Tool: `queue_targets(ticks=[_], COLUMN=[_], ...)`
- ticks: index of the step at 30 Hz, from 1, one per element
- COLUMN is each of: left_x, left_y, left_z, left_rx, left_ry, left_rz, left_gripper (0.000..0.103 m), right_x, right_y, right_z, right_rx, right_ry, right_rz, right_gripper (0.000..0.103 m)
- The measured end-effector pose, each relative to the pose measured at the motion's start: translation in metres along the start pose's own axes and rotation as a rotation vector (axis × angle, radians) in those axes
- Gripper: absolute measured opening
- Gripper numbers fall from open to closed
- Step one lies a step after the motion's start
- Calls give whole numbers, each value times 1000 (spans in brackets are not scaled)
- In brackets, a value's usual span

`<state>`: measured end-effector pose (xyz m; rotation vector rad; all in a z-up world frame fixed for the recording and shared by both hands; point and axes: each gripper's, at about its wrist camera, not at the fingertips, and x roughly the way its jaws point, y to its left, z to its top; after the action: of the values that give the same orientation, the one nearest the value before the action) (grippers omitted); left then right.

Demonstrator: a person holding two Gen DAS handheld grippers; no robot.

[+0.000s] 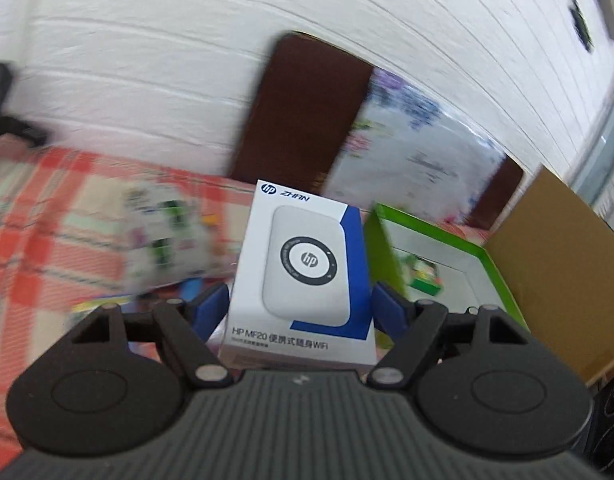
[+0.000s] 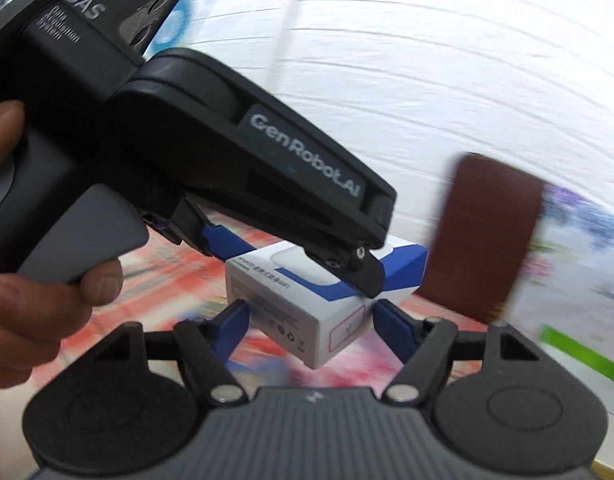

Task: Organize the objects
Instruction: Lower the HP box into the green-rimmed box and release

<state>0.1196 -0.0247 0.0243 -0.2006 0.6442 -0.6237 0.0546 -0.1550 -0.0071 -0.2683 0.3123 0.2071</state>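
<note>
White-blue HP box [image 1: 303,272] seen clamped between blue pads of left gripper [image 1: 301,308], held up clear of checked cloth [image 1: 39,232], just left of green-rimmed tray [image 1: 487,256]. Right gripper [image 2: 307,316] seen with jaws apart, pads either side of box corner, no pressing contact shown. Risk judged: box twisted or knocked from left grip if corner is struck by right pad; tray rim clipped during transfer.

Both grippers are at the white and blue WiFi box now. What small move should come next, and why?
Probably open the right gripper a little and draw it back. The left gripper clamps the WiFi box on both sides, clear of the checked cloth, so a second hold seems unneeded. Whether the right fingers press it is unclear.
</note>
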Motion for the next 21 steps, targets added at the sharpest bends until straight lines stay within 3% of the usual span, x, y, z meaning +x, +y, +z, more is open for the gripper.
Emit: queue_targets(ticks=[7, 15, 17, 19, 21], left_x=[84, 163, 179, 193, 196], left_y=[-93, -167, -182, -194, -200], left_z=[8, 0, -4, -10, -13], left_rx=[161, 257, 284, 314, 342], left_ry=[89, 208, 230, 256, 268], left_rz=[-110, -203, -216, -205, -189], left_gripper=[80, 80, 80, 79, 79], right_x=[-31, -49, -52, -53, -55], right_y=[-110, -203, -222, -237, -250], right_z=[-38, -88, -99, -110, -119], right_rx=[133, 291, 321, 338, 350], right_ry=[25, 74, 89, 116, 151], right_rz=[-195, -358, -392, -441, -482], right_gripper=[71, 71, 72, 81, 81])
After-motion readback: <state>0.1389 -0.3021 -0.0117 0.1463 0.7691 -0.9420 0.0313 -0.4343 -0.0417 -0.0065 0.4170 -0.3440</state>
